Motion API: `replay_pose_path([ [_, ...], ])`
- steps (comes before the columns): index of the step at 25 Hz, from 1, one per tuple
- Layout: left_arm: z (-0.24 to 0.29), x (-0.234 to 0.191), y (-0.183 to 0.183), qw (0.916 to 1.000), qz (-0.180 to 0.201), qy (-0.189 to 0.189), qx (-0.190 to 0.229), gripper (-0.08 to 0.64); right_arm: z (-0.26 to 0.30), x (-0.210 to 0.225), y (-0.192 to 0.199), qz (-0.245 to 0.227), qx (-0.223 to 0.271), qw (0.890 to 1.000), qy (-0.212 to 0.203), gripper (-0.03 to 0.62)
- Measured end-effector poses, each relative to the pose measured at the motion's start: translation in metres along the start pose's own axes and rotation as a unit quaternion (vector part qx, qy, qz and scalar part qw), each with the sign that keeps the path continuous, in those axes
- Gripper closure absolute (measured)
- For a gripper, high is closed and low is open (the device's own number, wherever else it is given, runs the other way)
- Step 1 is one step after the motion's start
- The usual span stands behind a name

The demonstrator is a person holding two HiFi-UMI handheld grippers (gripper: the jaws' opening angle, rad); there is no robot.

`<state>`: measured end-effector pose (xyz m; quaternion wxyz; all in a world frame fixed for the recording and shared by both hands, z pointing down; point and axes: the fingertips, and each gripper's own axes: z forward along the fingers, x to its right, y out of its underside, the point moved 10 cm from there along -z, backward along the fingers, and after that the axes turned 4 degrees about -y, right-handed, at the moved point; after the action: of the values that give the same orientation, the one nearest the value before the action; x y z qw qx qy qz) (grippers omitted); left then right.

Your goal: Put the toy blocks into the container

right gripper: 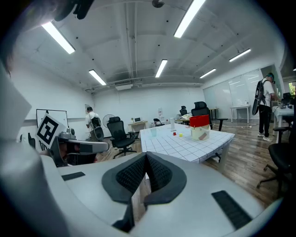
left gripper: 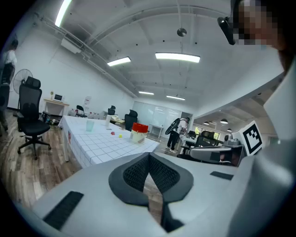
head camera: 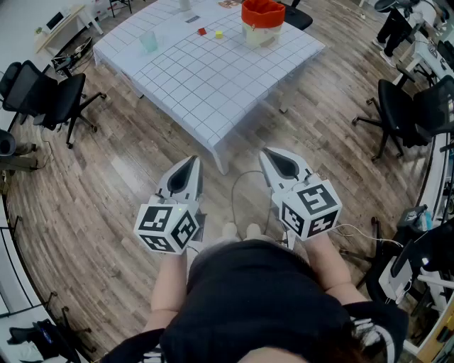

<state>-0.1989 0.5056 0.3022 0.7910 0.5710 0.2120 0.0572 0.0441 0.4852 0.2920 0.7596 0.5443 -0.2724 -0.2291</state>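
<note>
Two: left claw and right claw are hanging closed, empty, well short of desk; approach step, probably needing travel toward red block, yellow block, container.

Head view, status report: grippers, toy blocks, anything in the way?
Both shut, empty: left gripper, right gripper, short of the table. On it, red block, yellow block near red-topped container. Path open, office chairs off to sides.

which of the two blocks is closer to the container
The yellow block. It lies on the table between the red block and the container, so the red one is farther off.
</note>
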Motion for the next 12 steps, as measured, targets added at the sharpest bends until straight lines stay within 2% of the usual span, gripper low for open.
replay_pose_path([
  [7, -0.004, -0.01, 0.003, 1.0, 0.003, 0.007, -0.004, 0.548, 0.008, -0.01, 0.005, 0.021, 0.0, 1.0, -0.016, 0.578],
  [12, -0.008, -0.021, 0.005, 0.9999, 0.0, 0.012, -0.01, 0.548, 0.016, -0.018, 0.01, 0.024, -0.015, 1.0, -0.011, 0.578],
])
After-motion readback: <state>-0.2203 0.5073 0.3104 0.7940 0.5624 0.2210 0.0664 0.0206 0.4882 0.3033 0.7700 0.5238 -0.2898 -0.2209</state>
